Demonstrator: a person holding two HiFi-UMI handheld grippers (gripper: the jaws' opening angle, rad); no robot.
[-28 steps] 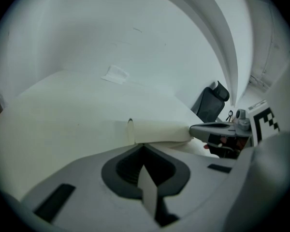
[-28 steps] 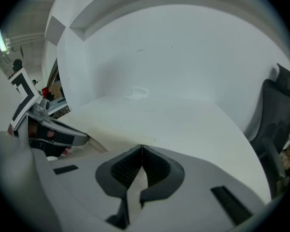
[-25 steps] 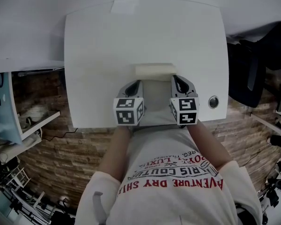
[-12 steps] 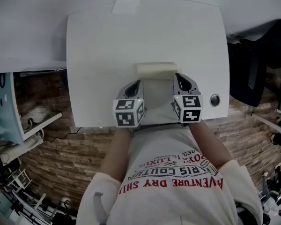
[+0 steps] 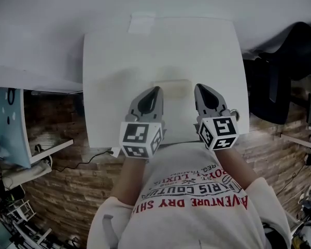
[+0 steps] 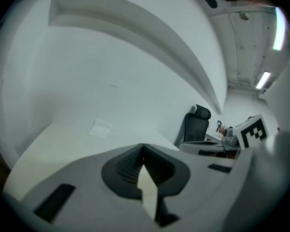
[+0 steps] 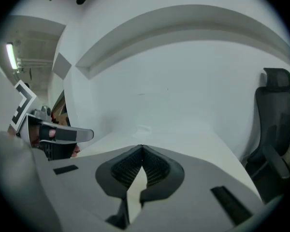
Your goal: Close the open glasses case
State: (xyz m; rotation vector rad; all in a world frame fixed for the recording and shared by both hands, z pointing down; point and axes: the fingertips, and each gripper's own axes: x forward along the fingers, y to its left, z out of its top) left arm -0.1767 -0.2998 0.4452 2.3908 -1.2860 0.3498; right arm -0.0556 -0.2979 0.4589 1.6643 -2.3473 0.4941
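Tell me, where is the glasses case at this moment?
In the head view, the case lies on the white table, between the tips of the left claw and the right claw.

The pale cream, flat rectangular glasses case [image 5: 172, 87] shows only as a faint, blurred patch on the white table [image 5: 109, 66], between the left gripper [image 5: 154, 90] and the right gripper [image 5: 199, 88]. Whether its lid is up or down cannot be told. Both grippers and the person's white printed shirt [image 5: 192, 191] cover the table's near edge. A small round dark fitting [image 5: 234, 114] at the table's right edge is half hidden behind the right gripper. The head view's right edge cuts off the black office chair [image 5: 272, 87].
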